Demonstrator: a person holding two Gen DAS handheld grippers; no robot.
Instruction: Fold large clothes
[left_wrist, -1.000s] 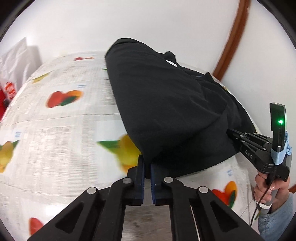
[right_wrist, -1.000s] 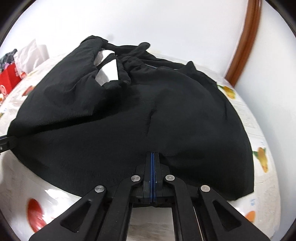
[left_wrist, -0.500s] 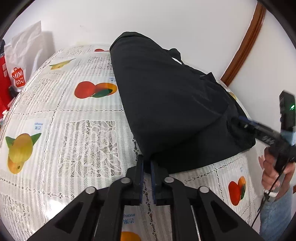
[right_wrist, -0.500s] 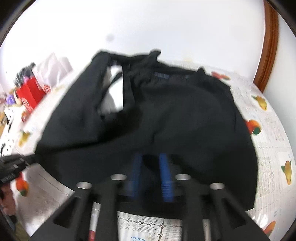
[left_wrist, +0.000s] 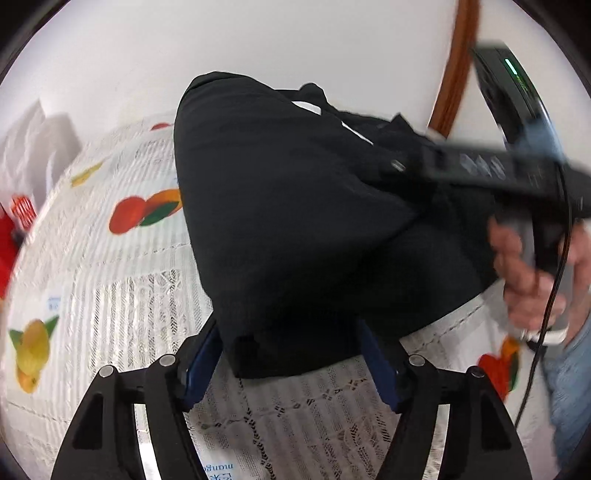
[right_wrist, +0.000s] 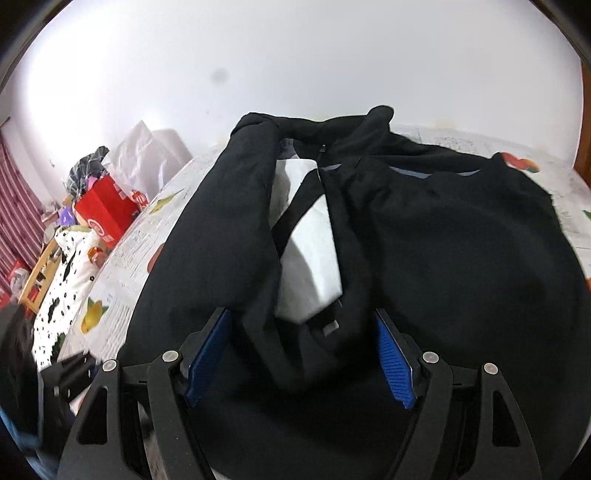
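A large black garment (left_wrist: 295, 221) lies partly folded on the fruit-print tablecloth (left_wrist: 122, 280). My left gripper (left_wrist: 290, 354) is open, its blue pads on either side of the garment's near corner, which rests on the cloth. My right gripper (right_wrist: 301, 354) is open and hovers over the middle of the garment (right_wrist: 461, 258), above a white lining patch (right_wrist: 310, 258). In the left wrist view the right gripper's body (left_wrist: 480, 166) crosses above the garment, held by a hand (left_wrist: 524, 258).
A red shopping bag (right_wrist: 107, 214) and white bags (right_wrist: 144, 155) stand at the table's far left. A spotted cloth and clutter (right_wrist: 62, 266) lie beyond the left edge. A white wall and brown door frame (left_wrist: 454, 70) are behind.
Both grippers opened and let go of the garment's hem. The right gripper moved forward over the middle of the garment. The left stayed at the near corner.
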